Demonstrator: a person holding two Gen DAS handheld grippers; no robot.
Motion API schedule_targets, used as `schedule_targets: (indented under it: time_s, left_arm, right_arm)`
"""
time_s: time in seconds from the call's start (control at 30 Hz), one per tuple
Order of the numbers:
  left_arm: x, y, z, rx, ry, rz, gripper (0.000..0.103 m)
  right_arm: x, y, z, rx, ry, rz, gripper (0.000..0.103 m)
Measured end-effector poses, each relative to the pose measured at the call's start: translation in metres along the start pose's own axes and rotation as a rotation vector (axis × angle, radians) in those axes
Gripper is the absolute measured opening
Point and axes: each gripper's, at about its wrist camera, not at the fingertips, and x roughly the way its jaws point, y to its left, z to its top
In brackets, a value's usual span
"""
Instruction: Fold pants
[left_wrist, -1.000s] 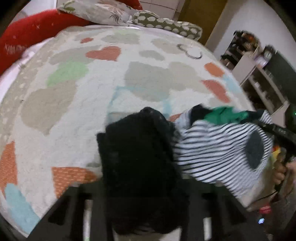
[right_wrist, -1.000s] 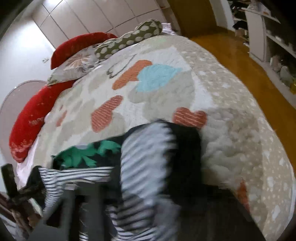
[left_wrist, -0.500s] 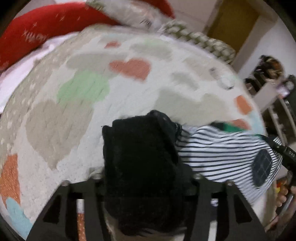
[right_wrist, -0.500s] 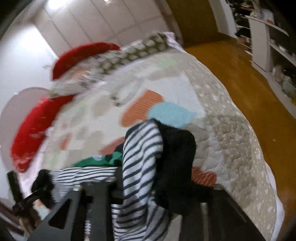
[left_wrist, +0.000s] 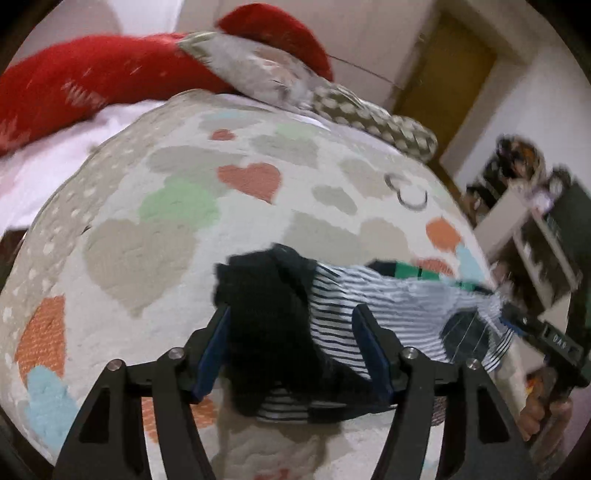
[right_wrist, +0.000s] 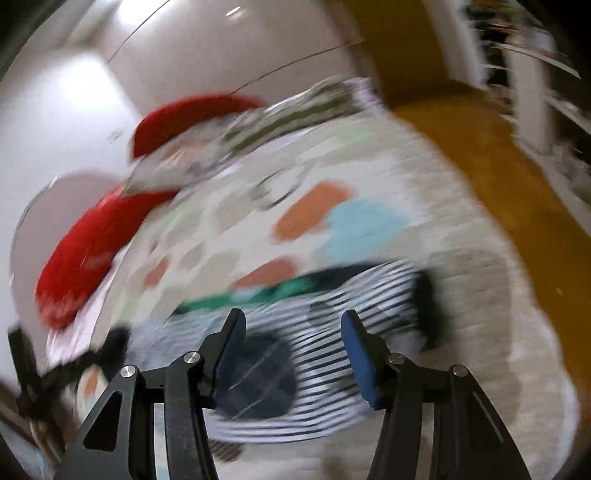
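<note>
The pants (left_wrist: 373, 306) are black-and-white striped with black cuffs, a dark round patch and a green part behind. They lie on the heart-patterned bedspread (left_wrist: 173, 236). My left gripper (left_wrist: 291, 332) is open, its blue-padded fingers (left_wrist: 212, 354) spread on either side of the black cuff (left_wrist: 266, 306). In the right wrist view the pants (right_wrist: 332, 339) lie blurred below my right gripper (right_wrist: 291, 332), which is open and holds nothing. The right gripper's body (left_wrist: 550, 339) shows at the left view's right edge.
Red pillows (left_wrist: 92, 81) and patterned cushions (left_wrist: 369, 118) lie at the bed's far end. A wooden door (left_wrist: 450, 74) and cluttered shelves (left_wrist: 535, 206) stand to the right. Orange-brown floor (right_wrist: 498, 147) runs beside the bed's right edge.
Both grippers have opened and let go of the pants, then pulled back and tilted up. The pants dropped onto the bedspread. The right view is blurred by motion.
</note>
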Motion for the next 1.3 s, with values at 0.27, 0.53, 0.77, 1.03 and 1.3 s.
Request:
schedule_targets:
  time_s: [0.27, 0.53, 0.77, 1.03, 1.3]
  left_arm:
    - [0.046, -0.008, -0.026, 0.069, 0.074, 0.148, 0.066]
    - [0.048, -0.004, -0.032, 0.087, 0.035, 0.156, 0.071]
    - [0.03, 0.003, -0.025, 0.058, 0.062, 0.102, 0.071]
    - [-0.029, -0.018, -0.004, 0.092, -0.027, 0.004, 0.071]
    - [0.051, -0.067, 0.014, 0.181, 0.097, 0.018, 0.071]
  right_arm:
    - [0.081, 0.069, -0.021, -0.11, 0.182, 0.148, 0.058]
    - [0.083, 0.012, 0.0, 0.015, 0.153, 0.123, 0.041]
    - [0.044, -0.062, 0.022, 0.206, 0.033, 0.007, 0.041]
    - [0.013, -0.016, 0.025, -0.002, -0.003, -0.035, 0.046]
    - [0.081, 0.067, 0.003, -0.275, 0.222, 0.018, 0.013]
